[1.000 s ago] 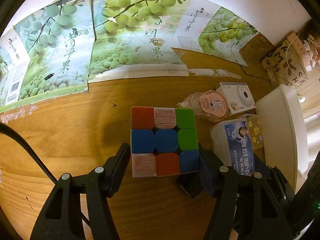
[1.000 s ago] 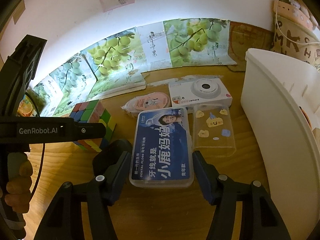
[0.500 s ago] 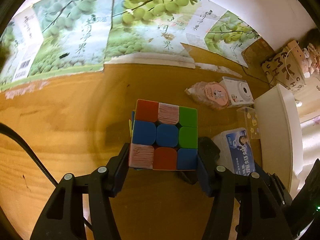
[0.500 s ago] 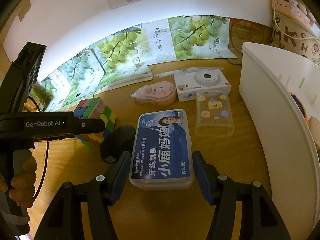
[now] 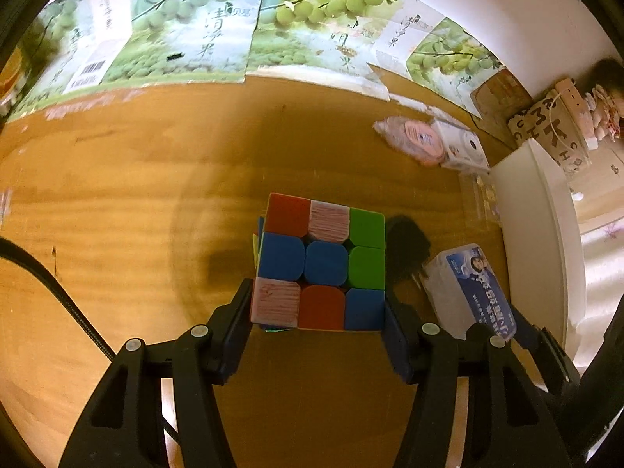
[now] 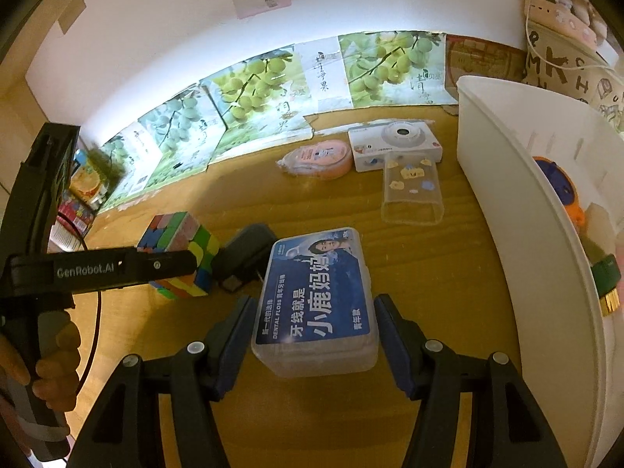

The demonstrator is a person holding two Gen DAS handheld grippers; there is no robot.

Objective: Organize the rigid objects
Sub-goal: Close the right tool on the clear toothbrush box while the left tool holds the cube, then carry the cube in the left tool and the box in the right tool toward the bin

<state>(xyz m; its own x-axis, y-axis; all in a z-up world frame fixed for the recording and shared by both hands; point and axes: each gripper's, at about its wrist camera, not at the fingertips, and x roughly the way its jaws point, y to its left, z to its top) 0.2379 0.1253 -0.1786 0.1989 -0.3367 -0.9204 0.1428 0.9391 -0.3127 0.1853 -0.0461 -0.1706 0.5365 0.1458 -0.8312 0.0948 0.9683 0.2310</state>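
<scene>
My left gripper (image 5: 316, 308) is shut on a colourful puzzle cube (image 5: 321, 261) and holds it lifted above the wooden table (image 5: 136, 202); the cube also shows in the right wrist view (image 6: 179, 249). My right gripper (image 6: 312, 323) is shut on a clear dental floss box with a blue label (image 6: 316, 300), raised off the table. The box also shows in the left wrist view (image 5: 474, 292).
A black charger (image 6: 245, 257) lies between cube and box. A pink tape roll (image 6: 318, 158), a white camera (image 6: 394, 144) and a clear phone case (image 6: 411, 191) lie further back. A white bin (image 6: 518, 202) with items inside stands on the right. Grape-print cardboard (image 6: 253, 89) leans against the wall.
Both grippers have risen, lifting the cube and the floss box off the table. The charger is now uncovered between them.
</scene>
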